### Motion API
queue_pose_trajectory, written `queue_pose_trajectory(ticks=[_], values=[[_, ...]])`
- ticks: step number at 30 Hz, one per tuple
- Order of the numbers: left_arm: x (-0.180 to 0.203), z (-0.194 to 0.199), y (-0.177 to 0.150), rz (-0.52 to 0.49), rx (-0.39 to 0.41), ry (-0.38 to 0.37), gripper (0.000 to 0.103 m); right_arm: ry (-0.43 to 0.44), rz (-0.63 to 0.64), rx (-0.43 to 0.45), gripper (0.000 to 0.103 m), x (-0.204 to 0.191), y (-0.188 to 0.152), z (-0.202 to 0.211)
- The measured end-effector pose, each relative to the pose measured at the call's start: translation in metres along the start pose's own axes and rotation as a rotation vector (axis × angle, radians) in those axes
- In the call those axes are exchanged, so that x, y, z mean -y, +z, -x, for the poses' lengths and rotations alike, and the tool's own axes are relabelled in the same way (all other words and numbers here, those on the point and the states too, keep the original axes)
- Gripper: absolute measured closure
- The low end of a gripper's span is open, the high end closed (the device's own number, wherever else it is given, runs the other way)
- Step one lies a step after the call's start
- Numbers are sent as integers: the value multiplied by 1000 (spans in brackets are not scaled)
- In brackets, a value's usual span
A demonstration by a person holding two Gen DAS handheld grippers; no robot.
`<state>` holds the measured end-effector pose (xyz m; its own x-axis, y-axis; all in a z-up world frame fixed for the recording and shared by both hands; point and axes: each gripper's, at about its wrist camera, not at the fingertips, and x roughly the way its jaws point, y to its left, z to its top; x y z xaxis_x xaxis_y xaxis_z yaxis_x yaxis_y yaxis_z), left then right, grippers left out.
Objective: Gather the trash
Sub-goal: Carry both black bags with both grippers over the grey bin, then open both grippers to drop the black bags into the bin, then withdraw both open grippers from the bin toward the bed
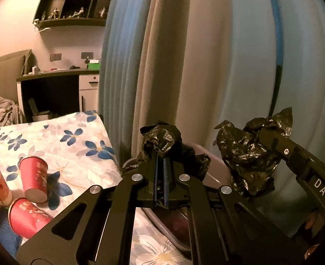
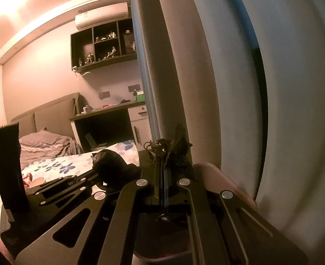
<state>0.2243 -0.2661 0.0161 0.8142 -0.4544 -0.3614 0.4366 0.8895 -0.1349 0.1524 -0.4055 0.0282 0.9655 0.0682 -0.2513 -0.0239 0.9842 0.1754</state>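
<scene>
nearest to us, our left gripper [image 1: 160,154] has its jaws pressed together on a fold of the black trash bag [image 1: 248,156]. our right gripper [image 2: 162,154] is likewise clamped on another edge of the same bag, the crumpled plastic bunching up above both pairs of fingers. beneath the grippers we see the rim of a pinkish bin [image 1: 215,165], the bag hanging over its opening. just left of it on the floral bedsheet [image 1: 74,137] lie red paper cups [image 1: 33,176], tipped on their sides and close together. behind the bin hang pale curtains [image 1: 206,55]. farther off we note a desk [image 1: 58,75] against the wall and, above it, a dark wall shelf [image 1: 74,2] with small figurines.
</scene>
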Motion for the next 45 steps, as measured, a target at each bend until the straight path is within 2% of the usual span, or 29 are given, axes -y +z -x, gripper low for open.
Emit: queue_pose_trajectory(ticks=[19, 20, 22, 24, 27, 28, 30, 31, 32, 33, 39, 42, 45], values=[[6, -21, -6, 2, -32, -61, 100, -12, -31, -20, 102, 3, 0, -16], [7, -22, -6, -3, -37, -70, 96, -13, -32, -20, 102, 3, 1, -18], [7, -25, -7, -3, -43, -75, 82, -15, -38, -24, 101, 4, 1, -20], [4, -25, -9, 12, -40, -74, 42, -18, -46, -26, 101, 7, 1, -21], [-5, -21, -10, 50, -19, -41, 24, -25, -59, -30, 101, 10, 0, -23], [-9, -21, -10, 57, -21, -23, 21, -27, -63, -33, 100, 12, 0, -24], [-18, -20, -11, 79, -27, 13, 15, -26, -76, -38, 95, 14, 0, -25], [-21, -18, -11, 88, -29, 23, 14, -27, -79, -37, 86, 15, 0, -24], [-26, -16, -12, 100, -27, 36, 12, -29, -81, -35, 72, 15, 0, -24], [-29, -13, -12, 108, -24, 50, 10, -29, -83, -29, 66, 15, 1, -24], [-44, 3, -15, 125, -18, 132, 8, -24, -73, -17, 59, 11, 1, -19], [-49, 13, -17, 128, -12, 170, 7, -30, -62, -5, 48, 7, 1, -13], [-55, 25, -20, 125, -8, 204, 7, -50, -45, 19, 33, 0, -1, -3]])
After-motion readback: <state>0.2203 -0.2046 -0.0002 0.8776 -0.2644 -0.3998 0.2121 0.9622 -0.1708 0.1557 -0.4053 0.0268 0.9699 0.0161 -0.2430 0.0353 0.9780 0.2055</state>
